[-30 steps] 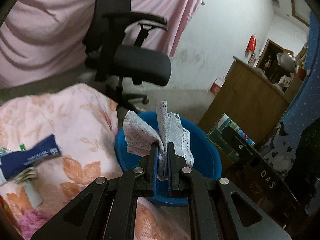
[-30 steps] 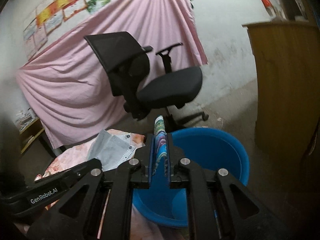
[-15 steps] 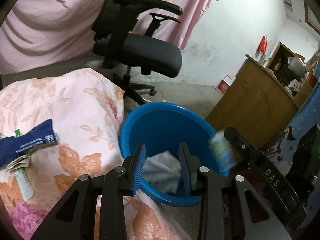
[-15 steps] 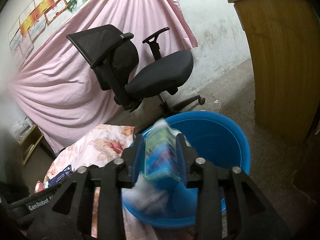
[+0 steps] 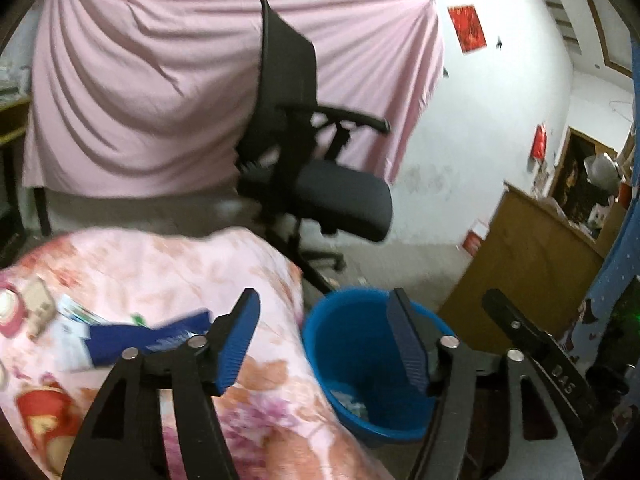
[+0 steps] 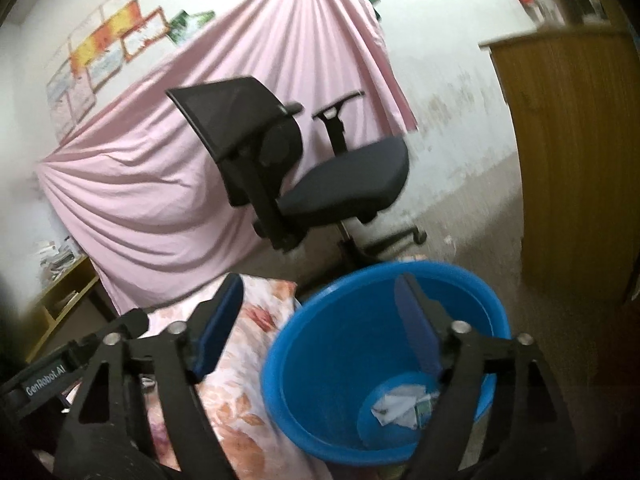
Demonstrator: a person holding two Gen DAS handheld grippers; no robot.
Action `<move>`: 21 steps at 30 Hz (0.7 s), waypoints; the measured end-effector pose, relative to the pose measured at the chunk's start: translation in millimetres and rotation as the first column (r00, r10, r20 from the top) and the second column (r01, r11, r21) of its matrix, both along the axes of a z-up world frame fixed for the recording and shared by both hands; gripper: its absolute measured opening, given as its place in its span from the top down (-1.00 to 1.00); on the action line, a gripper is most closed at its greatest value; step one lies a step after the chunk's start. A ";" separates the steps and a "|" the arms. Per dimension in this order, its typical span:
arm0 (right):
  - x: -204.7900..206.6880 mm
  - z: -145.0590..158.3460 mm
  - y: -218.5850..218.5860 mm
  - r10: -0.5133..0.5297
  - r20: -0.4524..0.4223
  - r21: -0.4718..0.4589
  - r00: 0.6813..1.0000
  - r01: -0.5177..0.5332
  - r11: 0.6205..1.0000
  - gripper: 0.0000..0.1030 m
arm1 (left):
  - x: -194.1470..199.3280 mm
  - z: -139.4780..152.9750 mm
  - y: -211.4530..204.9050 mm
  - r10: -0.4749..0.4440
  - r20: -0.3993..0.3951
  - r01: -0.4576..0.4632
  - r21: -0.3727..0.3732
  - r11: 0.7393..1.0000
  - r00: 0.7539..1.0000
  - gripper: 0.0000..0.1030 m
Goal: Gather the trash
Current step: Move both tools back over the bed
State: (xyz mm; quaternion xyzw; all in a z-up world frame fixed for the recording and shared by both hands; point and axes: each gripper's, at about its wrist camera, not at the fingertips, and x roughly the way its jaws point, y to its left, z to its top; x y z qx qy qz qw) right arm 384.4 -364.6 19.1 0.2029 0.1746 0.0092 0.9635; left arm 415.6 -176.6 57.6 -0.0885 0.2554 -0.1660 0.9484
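Note:
A blue bin point(image 5: 352, 293) stands on the floor beside a bed with a floral cover point(image 5: 132, 264). On the bin's bottom lie a white face mask point(image 6: 394, 403) and a small green and blue packet point(image 6: 425, 405). My left gripper point(image 5: 324, 340) hangs over the bed's edge and the bin's near rim; its jaws are opening with nothing between them. My right gripper point(image 6: 318, 328) hovers above the bin point(image 6: 340, 356), its jaws also opening wide and empty. A dark blue packet point(image 5: 152, 336) and other blurred litter point(image 5: 36, 304) lie on the bed.
A black office chair point(image 5: 320, 184) stands behind the bin in front of a pink hanging sheet point(image 5: 132, 92). A wooden cabinet point(image 5: 524, 252) is to the bin's right. A low shelf point(image 6: 60, 296) sits at the far left of the right wrist view.
Both grippers have gone from shut to open. The mask and the packet they held fell into the bin. My left gripper rose and swung left toward the bed.

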 end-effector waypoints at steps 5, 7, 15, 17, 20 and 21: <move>-11.3 19.8 16.6 0.014 0.087 -0.028 0.996 -0.011 1.000 -1.00 | -21.0 17.7 31.7 0.081 0.096 -0.081 -0.005 0.997 0.992 -0.67; -16.0 26.5 23.9 0.023 0.121 -0.037 0.992 -0.019 0.999 -1.00 | -27.4 21.9 42.2 0.105 0.113 -0.106 0.005 0.994 0.988 -0.88; -31.5 47.1 65.0 0.078 0.229 -0.110 0.970 -0.054 0.992 -1.00 | -62.2 27.6 94.5 0.233 0.214 -0.245 0.029 0.969 0.949 -0.95; -33.5 49.7 74.5 0.094 0.242 -0.122 0.966 -0.065 0.990 -1.00 | -68.1 26.3 106.1 0.254 0.220 -0.267 0.031 0.963 0.942 -0.95; -37.6 51.8 91.3 0.120 0.259 -0.137 0.958 -0.086 0.987 -1.00 | -80.1 26.0 128.1 0.294 0.231 -0.309 0.032 0.950 0.928 -0.95; -39.4 52.4 97.5 0.128 0.264 -0.142 0.956 -0.093 0.985 -1.00 | -83.9 25.5 134.6 0.306 0.235 -0.322 0.033 0.946 0.923 -0.95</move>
